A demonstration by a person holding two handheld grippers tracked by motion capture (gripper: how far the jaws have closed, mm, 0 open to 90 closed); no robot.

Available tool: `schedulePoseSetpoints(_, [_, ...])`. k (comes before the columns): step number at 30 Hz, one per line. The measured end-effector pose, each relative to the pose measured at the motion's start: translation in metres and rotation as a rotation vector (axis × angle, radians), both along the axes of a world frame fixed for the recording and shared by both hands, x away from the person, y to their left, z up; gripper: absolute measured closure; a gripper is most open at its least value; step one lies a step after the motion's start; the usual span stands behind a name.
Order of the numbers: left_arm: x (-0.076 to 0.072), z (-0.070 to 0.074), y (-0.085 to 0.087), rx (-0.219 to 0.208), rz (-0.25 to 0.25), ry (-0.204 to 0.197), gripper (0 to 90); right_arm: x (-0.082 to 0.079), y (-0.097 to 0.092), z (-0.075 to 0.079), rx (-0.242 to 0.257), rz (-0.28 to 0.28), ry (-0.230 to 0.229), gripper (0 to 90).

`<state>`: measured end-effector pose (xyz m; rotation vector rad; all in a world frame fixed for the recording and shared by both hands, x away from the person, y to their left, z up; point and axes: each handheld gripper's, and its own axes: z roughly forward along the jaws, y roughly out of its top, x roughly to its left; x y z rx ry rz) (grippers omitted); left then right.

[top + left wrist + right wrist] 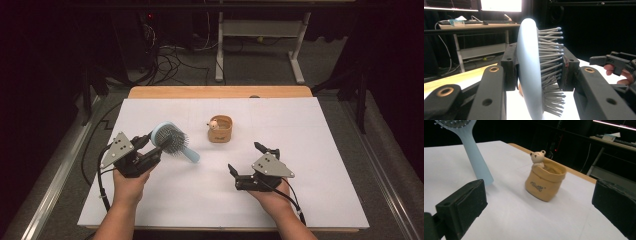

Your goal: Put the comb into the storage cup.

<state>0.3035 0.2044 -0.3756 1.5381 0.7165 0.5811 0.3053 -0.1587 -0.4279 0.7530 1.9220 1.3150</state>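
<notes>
I am clamping my left claw [150, 147] on the brush [171, 140] head, handle angling toward the pot [220, 129], while my right claw [246, 157] is gaping to take it.

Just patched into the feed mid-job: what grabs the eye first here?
The pale blue hairbrush stands out first: the left gripper is shut on its head at the left of the white table, with the handle pointing toward the middle. Next is the tan bear pot near the centre, with the right gripper open, apart from it.
</notes>
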Motion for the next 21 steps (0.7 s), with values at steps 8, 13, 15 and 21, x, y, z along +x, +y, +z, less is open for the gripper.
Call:
schedulePoseSetpoints(8, [0.000,0.000,0.005,0.002,0.022,-0.002,58.8,-0.004,-0.028,-0.006,0.017,-0.041,0.009,0.1])
schedulePoseSetpoints(13, [0.001,0.000,0.009,0.002,0.032,-0.002,58.8,-0.007,-0.047,-0.012,0.023,-0.072,0.027,0.1])
schedulePoseSetpoints(15, [0.000,0.000,0.010,0.000,0.035,-0.001,58.9,-0.008,-0.054,-0.015,0.032,-0.081,0.043,0.1])
schedulePoseSetpoints(21, [0.000,0.000,0.014,-0.004,0.046,-0.003,58.8,-0.010,-0.072,-0.020,0.060,-0.116,0.069,0.1])
